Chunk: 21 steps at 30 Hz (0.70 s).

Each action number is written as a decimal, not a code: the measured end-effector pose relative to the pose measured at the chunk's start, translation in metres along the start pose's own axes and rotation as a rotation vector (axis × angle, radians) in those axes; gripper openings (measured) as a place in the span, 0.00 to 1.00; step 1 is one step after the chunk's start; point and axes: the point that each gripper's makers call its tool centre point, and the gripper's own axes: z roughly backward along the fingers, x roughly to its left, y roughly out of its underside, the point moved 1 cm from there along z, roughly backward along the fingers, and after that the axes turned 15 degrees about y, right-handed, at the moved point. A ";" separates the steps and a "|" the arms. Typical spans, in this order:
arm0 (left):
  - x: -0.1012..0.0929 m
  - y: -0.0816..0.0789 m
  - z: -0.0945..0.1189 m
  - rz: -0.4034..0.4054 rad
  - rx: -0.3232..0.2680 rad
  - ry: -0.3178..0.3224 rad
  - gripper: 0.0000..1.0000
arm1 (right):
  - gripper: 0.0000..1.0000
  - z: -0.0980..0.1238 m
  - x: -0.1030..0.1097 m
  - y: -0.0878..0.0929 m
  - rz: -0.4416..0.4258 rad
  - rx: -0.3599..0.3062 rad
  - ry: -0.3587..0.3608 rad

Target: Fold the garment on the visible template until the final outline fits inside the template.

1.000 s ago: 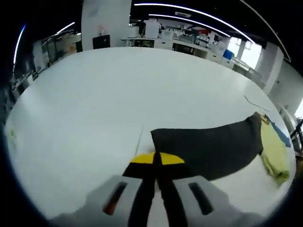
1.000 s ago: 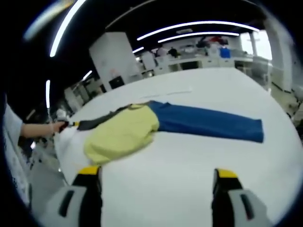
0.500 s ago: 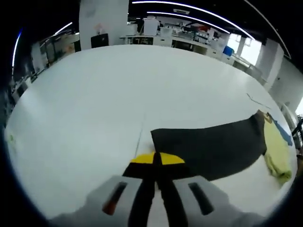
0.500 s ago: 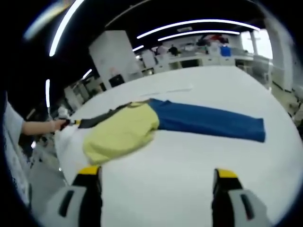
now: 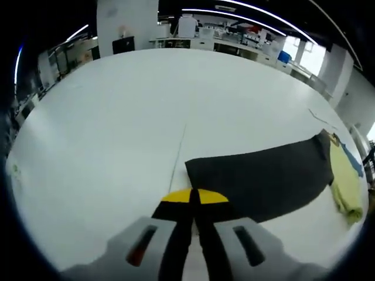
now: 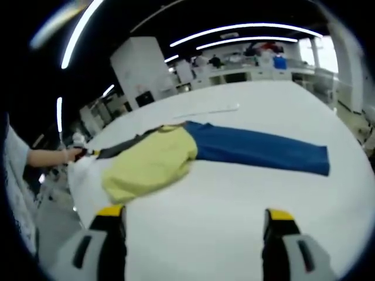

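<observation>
At the near corner of the dark sleeve [image 5: 261,181], the left gripper [image 5: 194,198] has its yellow-tipped jaws pressed together; the cloth edge runs under the tips, so the actual pinch is hidden, but the sleeve seems caught there. In the left gripper view the garment [image 5: 345,184] is largely cut off: beyond the sleeve only a strip of yellow and a sliver of blue show at the far end. A thin line [image 5: 177,157] on the white table [image 5: 117,117] runs away from the jaws; whether it belongs to the template is hard to tell.

In the right gripper view the right gripper [image 6: 194,215] hangs with its jaws spread wide and empty, above bare table [image 6: 234,193] short of the garment [image 6: 155,164]. The garment lies flat beyond it: yellow body in the middle, blue sleeve [image 6: 258,149] stretched away on one side, dark sleeve [image 6: 120,150] on the other. At that dark end a hand [image 6: 61,156] holds something small and blurred.
</observation>
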 end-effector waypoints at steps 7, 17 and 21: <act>-0.002 0.003 0.001 0.011 0.001 0.001 0.00 | 0.98 0.001 -0.002 0.001 -0.002 -0.002 0.003; -0.006 -0.001 0.009 -0.095 -0.052 -0.003 0.41 | 0.98 0.000 0.004 0.000 -0.001 -0.011 -0.011; -0.023 -0.002 0.016 -0.134 -0.097 0.052 0.60 | 0.98 0.000 0.006 -0.002 0.000 -0.021 -0.021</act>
